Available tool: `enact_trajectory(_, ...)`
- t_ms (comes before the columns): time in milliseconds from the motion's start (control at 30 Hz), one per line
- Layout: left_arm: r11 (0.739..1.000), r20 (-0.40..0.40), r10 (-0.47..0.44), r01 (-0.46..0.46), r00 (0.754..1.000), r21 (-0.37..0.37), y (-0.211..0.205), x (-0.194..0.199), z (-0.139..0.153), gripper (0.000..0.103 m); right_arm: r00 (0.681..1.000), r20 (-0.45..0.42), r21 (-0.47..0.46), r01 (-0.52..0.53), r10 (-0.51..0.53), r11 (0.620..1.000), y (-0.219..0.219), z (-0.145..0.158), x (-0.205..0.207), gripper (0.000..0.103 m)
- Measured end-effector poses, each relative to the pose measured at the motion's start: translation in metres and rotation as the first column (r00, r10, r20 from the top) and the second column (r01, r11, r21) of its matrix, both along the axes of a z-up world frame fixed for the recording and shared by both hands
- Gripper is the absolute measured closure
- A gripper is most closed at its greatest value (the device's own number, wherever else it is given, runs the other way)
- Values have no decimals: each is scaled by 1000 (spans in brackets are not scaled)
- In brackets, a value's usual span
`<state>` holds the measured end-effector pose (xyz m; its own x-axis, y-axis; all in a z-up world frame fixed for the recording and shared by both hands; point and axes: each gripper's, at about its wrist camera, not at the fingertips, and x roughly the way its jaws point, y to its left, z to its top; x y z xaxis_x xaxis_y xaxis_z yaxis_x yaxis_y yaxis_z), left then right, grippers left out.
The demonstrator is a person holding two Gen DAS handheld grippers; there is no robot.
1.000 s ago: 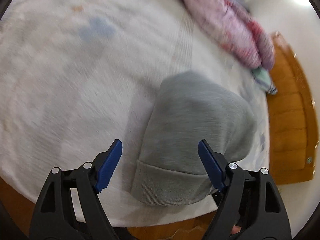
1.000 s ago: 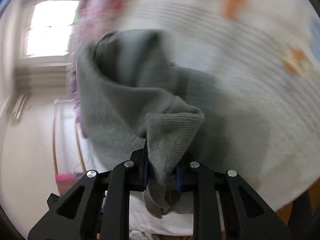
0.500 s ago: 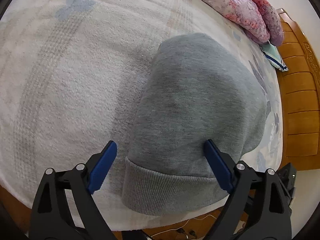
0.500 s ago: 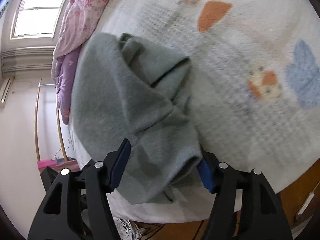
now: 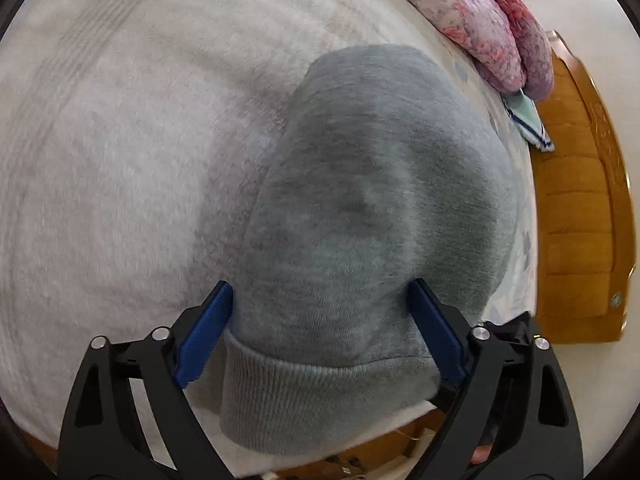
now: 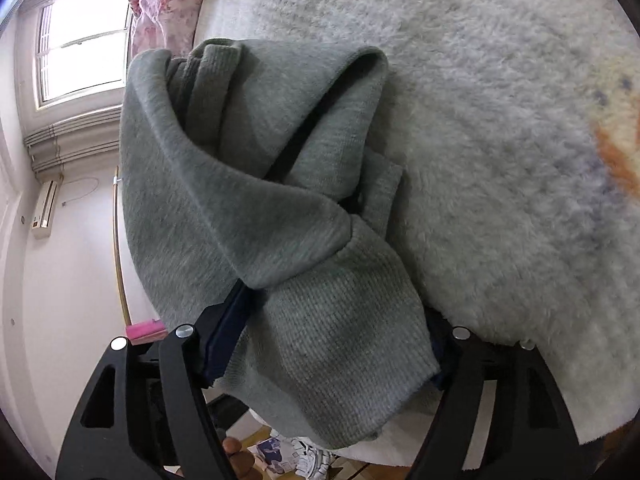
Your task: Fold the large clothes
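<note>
Folded grey fleece sweatshirt with ribbed hem (image 5: 360, 208) lying near the edge of a white fluffy bed blanket (image 5: 120, 160). Left gripper (image 5: 320, 320) closing, fingers either side of the hem, not yet pressing. Right gripper (image 6: 332, 344) open, ribbed cuff loose between fingers.

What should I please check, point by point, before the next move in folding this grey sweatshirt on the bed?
1. Left gripper clear of the grey fleece sweatshirt: ok for now, though its jaws are closing astride the ribbed hem.
2. Right gripper released: ok, ribbed cloth lies loose between the open jaws.
3. Fold flat: not ok, the sweatshirt is bunched in the right wrist view.
4. White fluffy blanket free beside it: ok.
5. Pink floral quilt apart from the sweatshirt: ok.
6. Sleeves tucked: cannot tell.
</note>
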<state>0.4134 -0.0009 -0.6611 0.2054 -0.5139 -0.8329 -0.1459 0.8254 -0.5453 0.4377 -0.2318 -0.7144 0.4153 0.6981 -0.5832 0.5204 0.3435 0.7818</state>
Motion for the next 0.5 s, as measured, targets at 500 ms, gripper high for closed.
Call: enact_trajectory(500, 993, 270, -31, 0, 962, 116, -83, 8, 120, 56, 939, 255, -378, -122, 230, 918, -37, 134, 63, 72)
